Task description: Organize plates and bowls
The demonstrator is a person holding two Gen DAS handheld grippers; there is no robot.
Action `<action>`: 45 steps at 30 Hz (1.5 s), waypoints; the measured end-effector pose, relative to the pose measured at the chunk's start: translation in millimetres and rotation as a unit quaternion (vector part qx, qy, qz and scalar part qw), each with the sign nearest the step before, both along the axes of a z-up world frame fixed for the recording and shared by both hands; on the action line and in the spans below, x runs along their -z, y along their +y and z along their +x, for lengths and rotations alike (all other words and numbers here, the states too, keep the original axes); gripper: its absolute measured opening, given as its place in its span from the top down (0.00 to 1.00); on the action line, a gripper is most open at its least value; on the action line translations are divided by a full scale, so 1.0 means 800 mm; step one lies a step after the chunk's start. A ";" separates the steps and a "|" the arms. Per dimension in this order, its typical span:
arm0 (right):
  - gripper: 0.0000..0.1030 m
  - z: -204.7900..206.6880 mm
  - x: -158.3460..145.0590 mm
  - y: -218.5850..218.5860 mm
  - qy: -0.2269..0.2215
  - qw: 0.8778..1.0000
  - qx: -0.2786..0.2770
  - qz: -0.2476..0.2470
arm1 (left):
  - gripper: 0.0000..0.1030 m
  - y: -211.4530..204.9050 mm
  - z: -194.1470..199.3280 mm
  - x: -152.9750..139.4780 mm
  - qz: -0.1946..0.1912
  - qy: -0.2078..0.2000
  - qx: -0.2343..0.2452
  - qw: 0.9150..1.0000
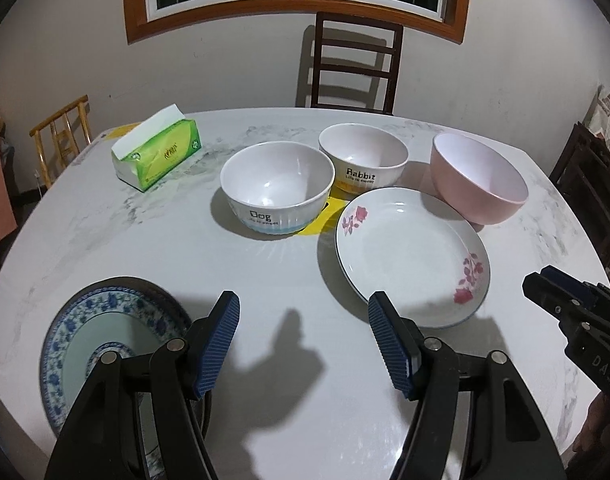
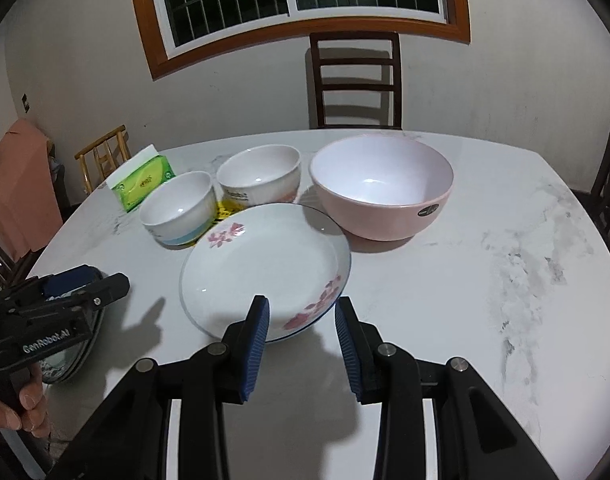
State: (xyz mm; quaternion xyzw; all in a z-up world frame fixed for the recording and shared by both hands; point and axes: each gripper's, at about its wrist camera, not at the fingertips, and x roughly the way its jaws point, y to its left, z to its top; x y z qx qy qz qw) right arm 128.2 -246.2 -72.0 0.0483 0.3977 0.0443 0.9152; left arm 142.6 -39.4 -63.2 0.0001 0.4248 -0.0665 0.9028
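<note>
A: Where's the rose plate (image 2: 265,268)?

B: On the bench (image 2: 485,280), just in front of the Dog bowl (image 1: 277,186), Rabbit bowl (image 1: 363,160) and pink bowl (image 2: 381,186). The right gripper (image 2: 301,344) hovers at its near rim, jaws spread and empty; I'd judge they're lined up to take that edge.

A: And the left gripper (image 1: 303,340)?

B: Left of the rose plate, jaws wide apart, holding nothing. The blue-patterned plate (image 1: 105,344) lies under its left finger, probably the base for stacking.

A: Anything else?

B: A green tissue pack (image 1: 157,156) sits beyond the Dog bowl; a dark chair (image 1: 355,64) stands behind the bench.
</note>
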 end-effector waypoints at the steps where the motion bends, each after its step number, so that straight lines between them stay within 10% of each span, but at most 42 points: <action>1: 0.66 0.004 0.004 -0.003 0.003 1.000 0.000 0.004 | 0.38 0.000 0.005 0.003 -0.006 0.003 0.002 1.000; 45: 0.85 0.115 0.085 -0.023 0.075 0.997 -0.007 0.031 | 0.78 -0.052 0.112 0.086 -0.048 0.097 0.072 0.991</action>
